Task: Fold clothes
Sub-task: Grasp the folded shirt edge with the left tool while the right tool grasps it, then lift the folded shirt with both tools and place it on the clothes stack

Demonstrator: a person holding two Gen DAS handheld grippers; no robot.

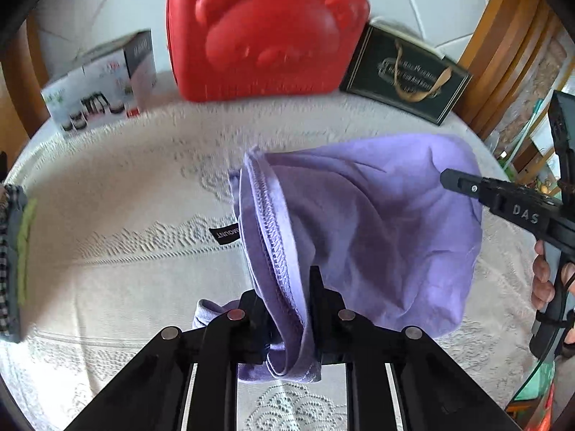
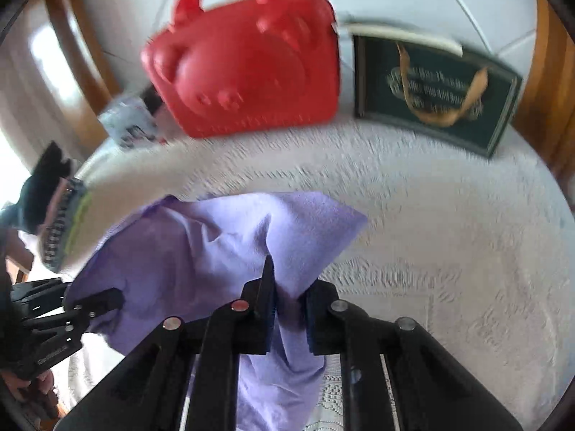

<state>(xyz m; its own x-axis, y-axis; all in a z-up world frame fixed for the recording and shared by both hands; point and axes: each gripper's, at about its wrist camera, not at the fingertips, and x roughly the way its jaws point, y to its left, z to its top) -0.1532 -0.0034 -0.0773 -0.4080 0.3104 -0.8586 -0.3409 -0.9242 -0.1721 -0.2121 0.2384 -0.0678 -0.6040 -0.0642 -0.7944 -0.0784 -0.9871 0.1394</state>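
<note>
A lilac garment (image 1: 377, 230) hangs in the air above the table, held between both grippers. My left gripper (image 1: 287, 309) is shut on its hemmed edge, with a black label (image 1: 224, 233) showing beside it. My right gripper (image 2: 289, 305) is shut on another part of the same garment (image 2: 201, 251). In the left wrist view the right gripper (image 1: 449, 179) reaches into the cloth from the right. In the right wrist view the left gripper (image 2: 104, 300) shows at the lower left edge of the cloth.
The table carries a white lace cloth (image 1: 125, 197). At its back stand a red bear-shaped bag (image 1: 266, 36), a dark green gift box (image 1: 406, 72) and a printed carton (image 1: 97, 86). A checked garment (image 1: 10, 262) lies at the left edge.
</note>
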